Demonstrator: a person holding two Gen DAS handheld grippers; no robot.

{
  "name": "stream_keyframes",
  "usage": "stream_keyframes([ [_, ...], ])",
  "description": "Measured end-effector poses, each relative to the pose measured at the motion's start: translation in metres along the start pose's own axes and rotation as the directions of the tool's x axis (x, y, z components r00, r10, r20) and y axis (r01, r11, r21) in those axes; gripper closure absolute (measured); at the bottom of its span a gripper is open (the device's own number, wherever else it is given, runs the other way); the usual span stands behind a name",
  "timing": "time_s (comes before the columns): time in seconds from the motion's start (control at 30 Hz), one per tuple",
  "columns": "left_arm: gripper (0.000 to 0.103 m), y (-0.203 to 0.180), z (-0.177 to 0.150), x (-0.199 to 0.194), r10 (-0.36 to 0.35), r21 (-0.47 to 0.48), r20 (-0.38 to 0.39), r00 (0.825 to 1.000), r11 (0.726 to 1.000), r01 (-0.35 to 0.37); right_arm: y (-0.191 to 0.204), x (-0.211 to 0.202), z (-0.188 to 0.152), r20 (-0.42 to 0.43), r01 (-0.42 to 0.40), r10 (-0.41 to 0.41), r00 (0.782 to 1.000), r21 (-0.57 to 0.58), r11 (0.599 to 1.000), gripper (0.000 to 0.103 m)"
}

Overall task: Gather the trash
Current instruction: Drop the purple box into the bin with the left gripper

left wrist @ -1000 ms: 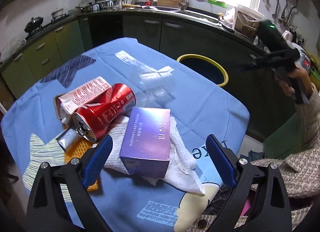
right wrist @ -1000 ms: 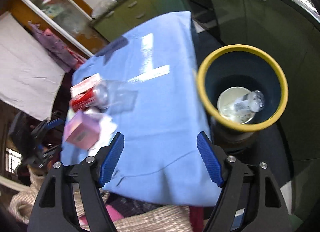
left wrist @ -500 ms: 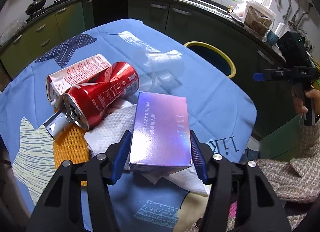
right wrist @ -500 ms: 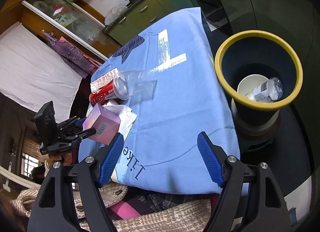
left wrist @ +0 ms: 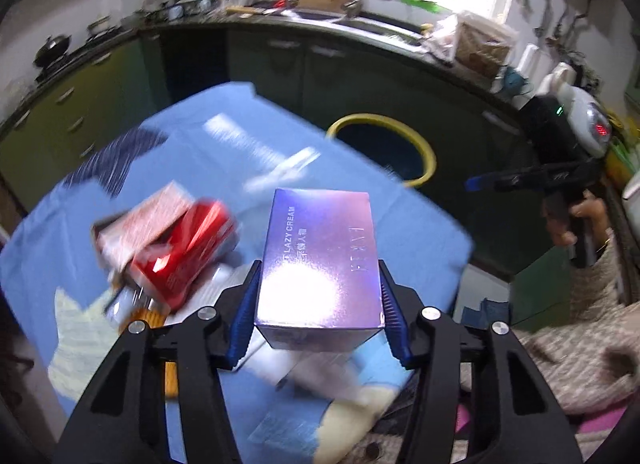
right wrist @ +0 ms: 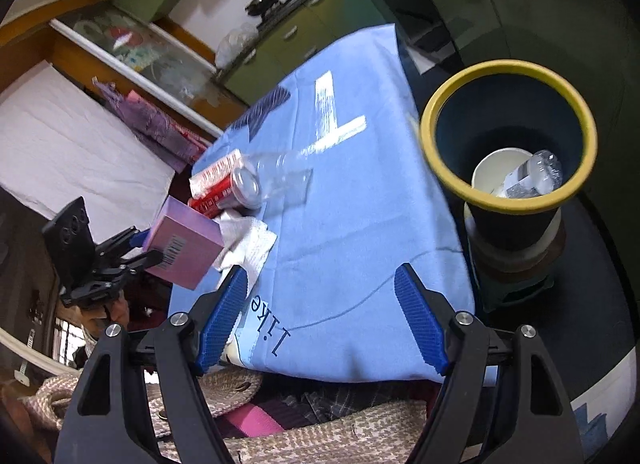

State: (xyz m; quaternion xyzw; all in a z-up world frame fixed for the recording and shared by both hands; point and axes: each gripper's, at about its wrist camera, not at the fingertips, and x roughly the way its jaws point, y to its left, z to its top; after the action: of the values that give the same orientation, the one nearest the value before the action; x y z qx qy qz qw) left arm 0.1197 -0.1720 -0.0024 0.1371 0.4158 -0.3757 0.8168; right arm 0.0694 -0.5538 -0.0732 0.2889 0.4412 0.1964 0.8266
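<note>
Between the left tool's (left wrist: 318, 304) closing pads sat the purple box (left wrist: 320, 260), gripped; the right tool (right wrist: 322, 316) hung open, nothing between its pads.

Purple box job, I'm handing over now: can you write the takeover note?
Left gripper: jaws closing on the purple box, lifted off the blue tablecloth.
Right gripper: open, holding nothing.
Done: paper cup and plastic bottle lie in the yellow-rimmed bin.
Left: drop the box, then red can, carton, clear cup, paper towel.
</note>
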Motion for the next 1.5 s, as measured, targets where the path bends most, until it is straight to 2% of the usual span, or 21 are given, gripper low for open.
stream_keyframes([
  [0.1, 0.051, -0.023, 0.035, 0.008, -0.047, 0.043, 0.027, 0.999, 0.998, 0.046, -0.014, -0.024, -0.007, 0.064, -0.003, 0.002, 0.998, 0.027, 1.000, 0.028],
  [0.2, 0.051, -0.049, 0.070, 0.034, -0.086, 0.086, 0.036, 0.996, 0.993, 0.083, -0.031, -0.046, -0.016, 0.117, -0.003, -0.005, 0.993, 0.065, 0.998, 0.027],
  [0.27, 0.051, -0.065, 0.095, 0.063, -0.122, 0.087, 0.023, 0.992, 0.989, 0.120, -0.041, -0.058, -0.023, 0.141, -0.002, -0.010, 0.990, 0.089, 0.996, 0.026],
  [0.4, 0.051, -0.092, 0.136, 0.132, -0.141, 0.074, -0.024, 0.990, 0.987, 0.143, -0.063, -0.076, -0.035, 0.179, -0.011, -0.013, 0.984, 0.132, 0.991, 0.026],
  [0.6, 0.051, -0.117, 0.178, 0.223, -0.078, 0.039, -0.062, 0.995, 0.996, 0.080, -0.081, -0.088, -0.044, 0.195, -0.023, -0.010, 0.981, 0.163, 0.986, 0.026],
  [0.73, 0.050, -0.122, 0.190, 0.262, -0.039, 0.008, -0.083, 0.996, 0.999, 0.040, -0.087, -0.091, -0.046, 0.201, -0.038, 0.002, 0.980, 0.173, 0.984, 0.025],
  [0.8, 0.035, -0.122, 0.193, 0.273, -0.013, 0.002, -0.093, 0.996, 1.000, 0.013, -0.089, -0.089, -0.046, 0.199, -0.039, 0.003, 0.980, 0.177, 0.983, 0.023],
  [0.83, 0.035, -0.122, 0.194, 0.274, 0.003, -0.001, -0.084, 0.996, 1.000, -0.003, -0.088, -0.088, -0.047, 0.198, -0.039, 0.003, 0.980, 0.177, 0.983, 0.023],
  [0.93, 0.034, -0.117, 0.194, 0.259, -0.013, -0.010, -0.063, 0.998, 1.000, 0.012, -0.085, -0.085, -0.049, 0.196, -0.037, 0.003, 0.981, 0.170, 0.985, 0.023],
  [1.0, 0.034, -0.110, 0.190, 0.230, -0.039, -0.034, -0.022, 0.999, 0.999, 0.038, -0.083, -0.083, -0.046, 0.194, -0.034, 0.002, 0.981, 0.162, 0.986, 0.023],
  [1.1, 0.034, -0.093, 0.180, 0.167, -0.087, -0.049, 0.072, 0.994, 0.995, 0.090, -0.076, -0.074, -0.042, 0.176, -0.029, 0.004, 0.984, 0.141, 0.990, 0.023],
  [1.2, 0.027, -0.064, 0.155, 0.098, -0.072, -0.080, 0.172, 0.982, 0.993, 0.087, -0.066, -0.058, -0.034, 0.134, -0.030, 0.015, 0.991, 0.115, 0.993, 0.023],
  [1.27, 0.025, -0.040, 0.136, 0.060, -0.024, -0.104, 0.229, 0.973, 0.993, 0.049, -0.056, -0.044, -0.027, 0.103, -0.026, 0.017, 0.995, 0.092, 0.995, 0.023],
  [1.33, 0.023, -0.014, 0.110, 0.024, 0.063, -0.139, 0.287, 0.956, 0.990, -0.023, -0.044, -0.028, -0.018, 0.071, -0.024, 0.020, 0.997, 0.062, 0.998, 0.023],
  [1.43, 0.018, 0.027, 0.059, -0.023, 0.231, -0.214, 0.346, 0.909, 0.963, -0.163, -0.014, 0.004, 0.000, 0.004, -0.011, 0.011, 1.000, -0.020, 1.000, 0.023],
  [1.5, 0.017, 0.046, 0.030, -0.040, 0.296, -0.248, 0.363, 0.884, 0.945, -0.214, 0.010, 0.025, 0.011, -0.034, 0.003, -0.007, 0.999, -0.100, 0.995, 0.023],
])
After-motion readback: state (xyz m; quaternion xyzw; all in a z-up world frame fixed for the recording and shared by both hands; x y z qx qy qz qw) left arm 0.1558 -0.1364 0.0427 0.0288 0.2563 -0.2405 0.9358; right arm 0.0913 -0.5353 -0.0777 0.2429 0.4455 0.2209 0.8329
